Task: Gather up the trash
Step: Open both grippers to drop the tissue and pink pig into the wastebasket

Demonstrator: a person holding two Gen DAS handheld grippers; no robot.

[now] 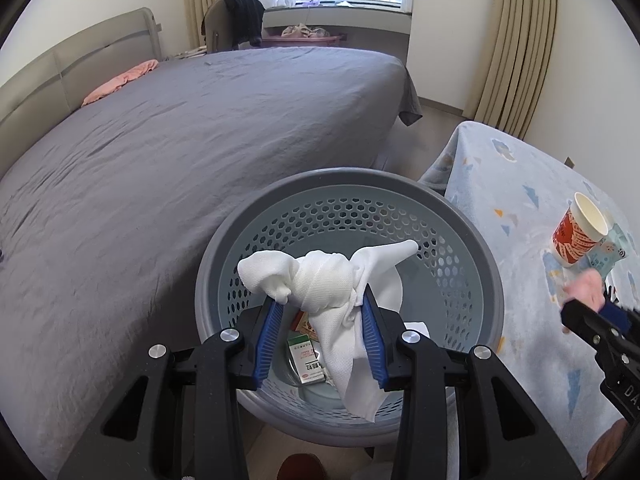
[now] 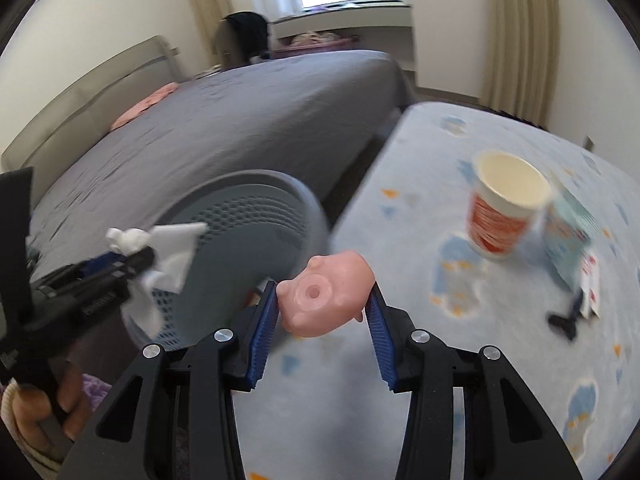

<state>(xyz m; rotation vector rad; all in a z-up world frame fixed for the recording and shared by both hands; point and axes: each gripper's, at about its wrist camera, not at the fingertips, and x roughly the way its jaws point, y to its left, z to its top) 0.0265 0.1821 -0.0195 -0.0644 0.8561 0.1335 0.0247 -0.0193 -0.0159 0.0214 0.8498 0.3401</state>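
**Both claws loaded, basket is next**

Our left claw (image 1: 322,308), pads pinched on the white tissue wad (image 1: 332,276), hangs right over the grey basket (image 1: 490,264), w/ the wad's long axis running crosswise, tail drooping straight down into it. Our right claw (image 2: 322,306) grips the pink pig toy (image 2: 326,300) (round hole facing us), jaws closing; it's above the table (image 2: 460,360), basket off to its left, so the left claw is nearer.

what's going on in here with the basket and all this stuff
A person is collecting trash with a tool in each hand. The left tool holds a crumpled white tissue over the round grey perforated basket. The right tool carries a small pink plastic toy above the pale blue patterned table cover.
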